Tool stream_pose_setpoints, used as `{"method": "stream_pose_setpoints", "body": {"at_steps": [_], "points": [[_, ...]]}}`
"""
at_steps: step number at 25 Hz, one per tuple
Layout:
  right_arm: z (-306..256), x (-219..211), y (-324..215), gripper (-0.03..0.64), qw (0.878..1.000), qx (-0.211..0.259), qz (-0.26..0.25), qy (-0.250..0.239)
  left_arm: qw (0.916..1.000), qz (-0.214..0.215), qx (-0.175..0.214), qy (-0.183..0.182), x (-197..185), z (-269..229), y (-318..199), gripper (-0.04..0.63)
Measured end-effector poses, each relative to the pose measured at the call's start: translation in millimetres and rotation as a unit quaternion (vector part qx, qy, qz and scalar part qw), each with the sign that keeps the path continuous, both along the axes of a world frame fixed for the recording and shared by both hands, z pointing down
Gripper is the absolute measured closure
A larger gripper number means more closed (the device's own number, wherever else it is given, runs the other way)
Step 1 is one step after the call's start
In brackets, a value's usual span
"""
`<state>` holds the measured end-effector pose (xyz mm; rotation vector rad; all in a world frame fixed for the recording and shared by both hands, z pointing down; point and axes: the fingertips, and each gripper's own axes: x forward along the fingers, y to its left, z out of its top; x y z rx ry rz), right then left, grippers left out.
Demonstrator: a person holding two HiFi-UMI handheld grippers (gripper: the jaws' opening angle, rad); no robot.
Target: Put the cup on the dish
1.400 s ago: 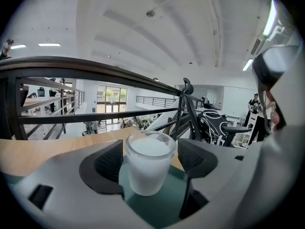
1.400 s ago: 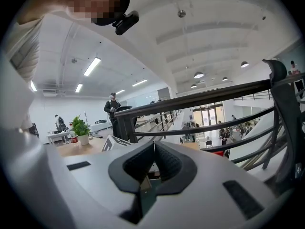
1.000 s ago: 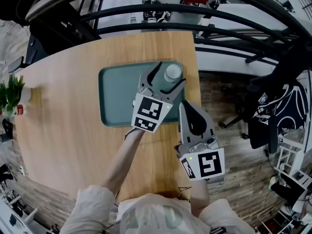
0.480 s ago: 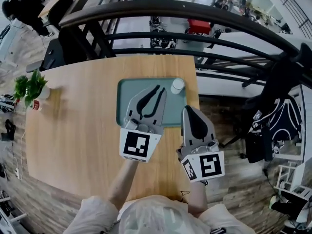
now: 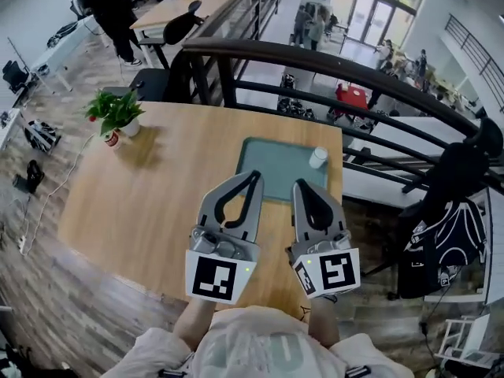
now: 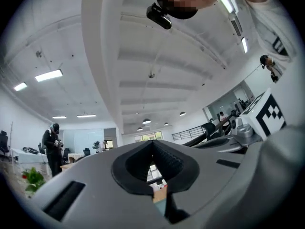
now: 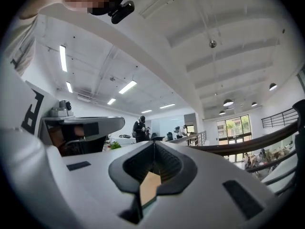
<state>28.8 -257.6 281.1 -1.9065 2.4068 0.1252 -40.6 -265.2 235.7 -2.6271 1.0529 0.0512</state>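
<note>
A white cup (image 5: 317, 157) stands upright in the far right corner of the teal dish (image 5: 276, 168) on the wooden table (image 5: 150, 195). My left gripper (image 5: 253, 176) is shut and holds nothing; it hovers raised, its tips over the dish's near left edge, well apart from the cup. My right gripper (image 5: 300, 185) is shut and empty too, beside the left one, tips over the dish's near right part. In the left gripper view the jaws (image 6: 153, 143) meet tip to tip and point up at the room. In the right gripper view the jaws (image 7: 154, 143) are likewise together.
A small potted plant (image 5: 116, 113) stands at the table's far left corner. A dark railing (image 5: 331, 61) curves behind the table. The table's right edge runs just right of the dish. People stand far off in the room.
My left gripper let go of the cup, shut and pulled back towards me and upward. The cup stays standing on the dish. The head view has tilted up, showing more of the room.
</note>
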Motion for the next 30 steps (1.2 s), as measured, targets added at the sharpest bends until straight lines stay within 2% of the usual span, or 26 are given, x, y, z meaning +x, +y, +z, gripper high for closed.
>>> {"method": "stream_pose_setpoints", "body": {"at_steps": [3, 6, 10, 24, 30], "points": [[-10, -36, 29, 0.597, 0.999, 0.010, -0.033, 0.017, 0.9990, -0.035, -0.012, 0.023, -41, -11, 37, 0.586], [-17, -69, 48, 0.598, 0.997, 0.020, -0.068, 0.038, 0.9959, -0.078, -0.008, 0.046, -80, -19, 58, 0.586], [-22, -98, 70, 0.598, 0.993, 0.025, -0.096, 0.063, 0.9917, -0.111, -0.001, 0.065, -111, -27, 78, 0.586], [-40, -123, 106, 0.598, 0.988, 0.052, -0.129, 0.071, 0.9883, -0.133, 0.027, 0.071, -127, -43, 115, 0.586], [-36, -117, 109, 0.598, 0.989, 0.047, -0.121, 0.071, 0.9890, -0.128, 0.018, 0.071, -124, -38, 117, 0.586]]}}
